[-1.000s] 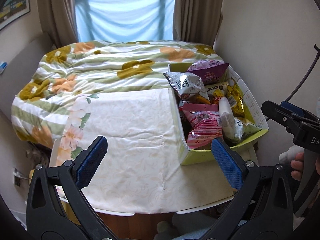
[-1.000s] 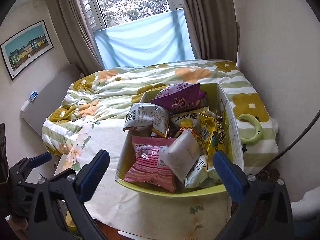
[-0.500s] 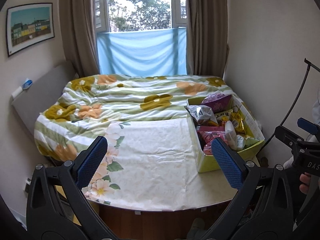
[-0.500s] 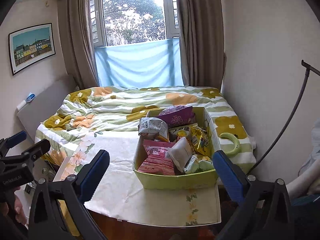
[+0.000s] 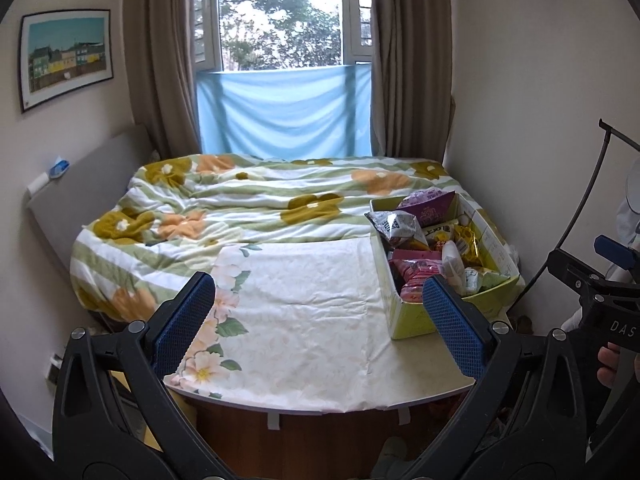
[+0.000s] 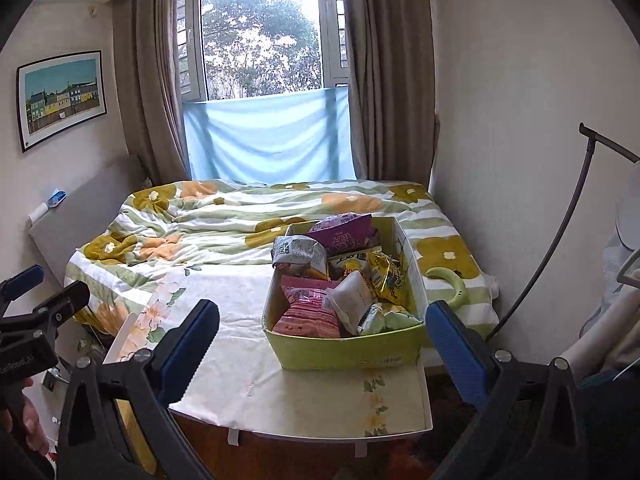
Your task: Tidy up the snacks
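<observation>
1. Both hand-held grippers have pulled back from the table over the past second, and neither one carries anything. The left hand-held gripper (image 5: 318, 318) stands wide open, its blue pads parted over bare tablecloth; the right hand-held gripper (image 6: 322, 340) is equally wide open, framing the box from the near side.

2. The retreat widens both views. Where the box filled much of each frame a second ago, the whole room now shows, window (image 6: 264, 40) and curtains included.

3. The snacks (image 6: 344, 276) sit piled in the yellow-green box (image 6: 352, 350), among them a pink packet (image 6: 308, 312), a purple bag (image 6: 344, 234), a grey bag (image 6: 298, 250) and a gold packet (image 6: 386, 276). Their arrangement looks unchanged through the pull-back.

4. The box rests on the right part of the table (image 5: 432, 376), on its floral cloth (image 5: 304, 320). The cloth to its left carries nothing.

5. The bed (image 5: 248, 200) with its flowered quilt lies beyond the table.

6. Judged by this, the withdrawal fits either a pause before packets come out for sorting, or a step back from a box already filled. The pictures do not settle which.
</observation>
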The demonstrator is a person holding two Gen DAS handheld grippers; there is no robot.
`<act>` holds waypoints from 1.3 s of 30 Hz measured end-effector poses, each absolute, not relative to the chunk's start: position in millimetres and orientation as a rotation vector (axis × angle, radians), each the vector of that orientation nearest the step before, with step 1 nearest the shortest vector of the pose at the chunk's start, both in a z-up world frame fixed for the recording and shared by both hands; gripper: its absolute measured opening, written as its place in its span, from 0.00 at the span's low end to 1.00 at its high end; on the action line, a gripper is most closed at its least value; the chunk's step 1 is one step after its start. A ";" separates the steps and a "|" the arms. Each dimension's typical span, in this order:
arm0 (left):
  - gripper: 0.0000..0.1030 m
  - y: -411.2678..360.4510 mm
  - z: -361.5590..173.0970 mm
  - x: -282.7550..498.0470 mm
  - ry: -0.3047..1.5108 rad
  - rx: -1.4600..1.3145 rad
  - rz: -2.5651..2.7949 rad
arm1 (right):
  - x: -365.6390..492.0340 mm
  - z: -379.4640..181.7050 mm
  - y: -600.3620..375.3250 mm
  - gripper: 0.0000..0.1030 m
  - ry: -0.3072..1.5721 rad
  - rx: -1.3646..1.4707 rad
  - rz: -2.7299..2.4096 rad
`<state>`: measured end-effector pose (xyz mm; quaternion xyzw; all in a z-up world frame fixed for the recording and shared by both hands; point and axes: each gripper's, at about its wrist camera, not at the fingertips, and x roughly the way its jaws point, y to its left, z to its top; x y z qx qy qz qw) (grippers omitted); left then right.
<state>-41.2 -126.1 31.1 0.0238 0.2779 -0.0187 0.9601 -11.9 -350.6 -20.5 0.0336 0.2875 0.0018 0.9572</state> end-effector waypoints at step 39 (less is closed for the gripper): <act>1.00 -141.6 28.6 -39.7 0.567 0.054 0.001 | -10.1 -22.1 -357.6 1.00 0.605 0.053 0.015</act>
